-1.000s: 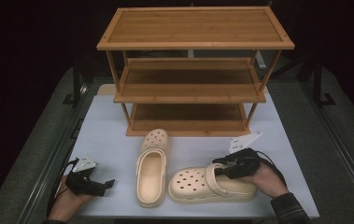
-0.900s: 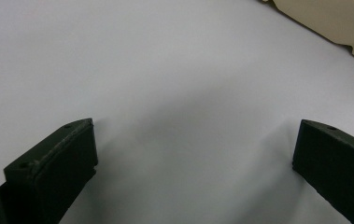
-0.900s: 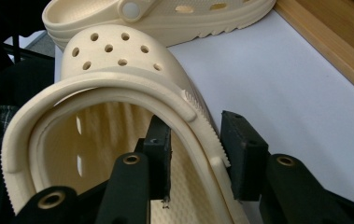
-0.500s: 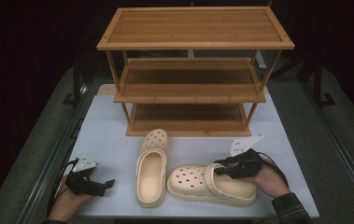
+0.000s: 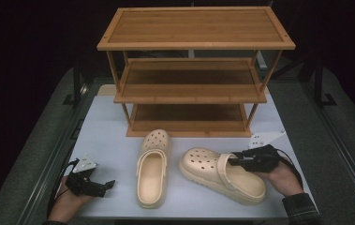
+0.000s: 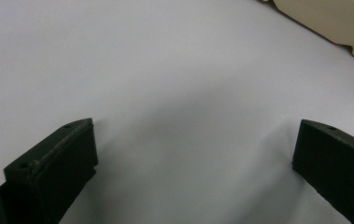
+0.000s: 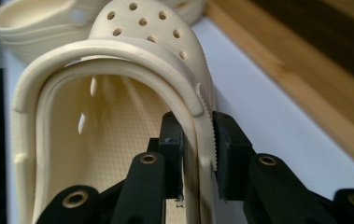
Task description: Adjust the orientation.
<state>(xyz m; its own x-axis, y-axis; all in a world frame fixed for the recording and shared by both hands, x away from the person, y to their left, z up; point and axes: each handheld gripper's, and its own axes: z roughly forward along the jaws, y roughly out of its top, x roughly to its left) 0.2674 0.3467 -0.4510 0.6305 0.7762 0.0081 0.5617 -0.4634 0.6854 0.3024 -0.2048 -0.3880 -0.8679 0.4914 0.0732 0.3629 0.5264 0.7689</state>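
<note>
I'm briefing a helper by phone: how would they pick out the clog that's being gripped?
Find the wooden three-tier rack on the white table; two cream clogs lie before it. The gripped clog is the right one, lying slantwise, its side wall pinched by the right hand-held gripper; the other clog points at the rack, untouched.

A white table [image 5: 105, 140] carries a wooden three-tier rack [image 5: 191, 93] and two cream clogs [image 5: 152, 166] [image 5: 219, 174] before it.
</note>
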